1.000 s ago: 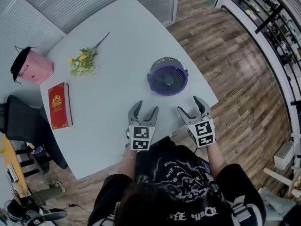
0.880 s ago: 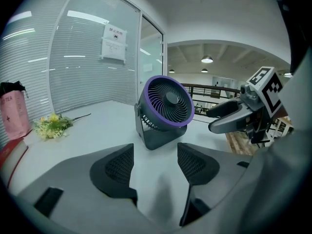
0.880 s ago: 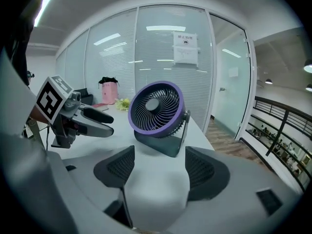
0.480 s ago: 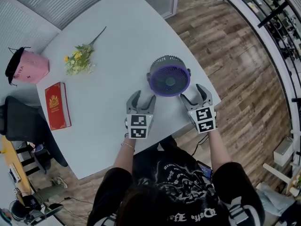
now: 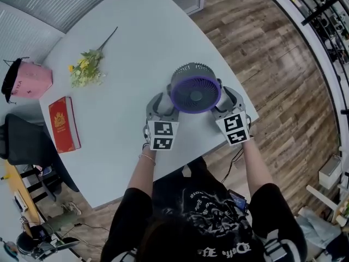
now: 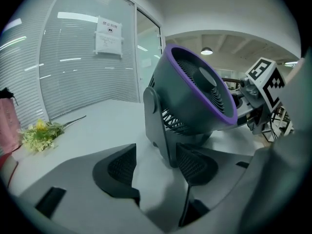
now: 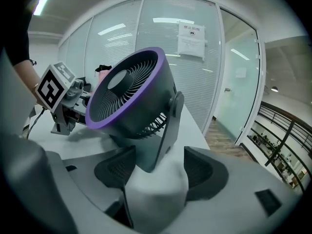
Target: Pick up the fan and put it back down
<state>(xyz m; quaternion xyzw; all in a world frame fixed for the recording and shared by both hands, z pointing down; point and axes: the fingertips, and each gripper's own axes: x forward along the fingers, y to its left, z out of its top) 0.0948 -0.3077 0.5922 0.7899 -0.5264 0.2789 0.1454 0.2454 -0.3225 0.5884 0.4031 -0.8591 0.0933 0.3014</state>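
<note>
Fan (image 5: 195,89) stands upright close to the near edge of the tabletop (image 5: 136,48), purple ring tilted up toward the person. And here's the change: a second ago both grippers hang short of it, back at the table's edge; now they're right in on it. The left gripper (image 5: 162,107) flanks one side and the right gripper (image 5: 229,100) the other.

In the left gripper view the jaws gape wide. The fan's side bracket (image 6: 158,126) stands in the gap, hard by one pad, but there's no squeeze yet. In the right gripper view the opposite bracket (image 7: 165,130) stands between the jaws, which are wide but just starting to close, pads not yet pressing.

The fan itself looks to be on the same spot, base flat on the tabletop. So the approach reads as finished and the clamp is the step in hand, with the lift still to come.
</note>
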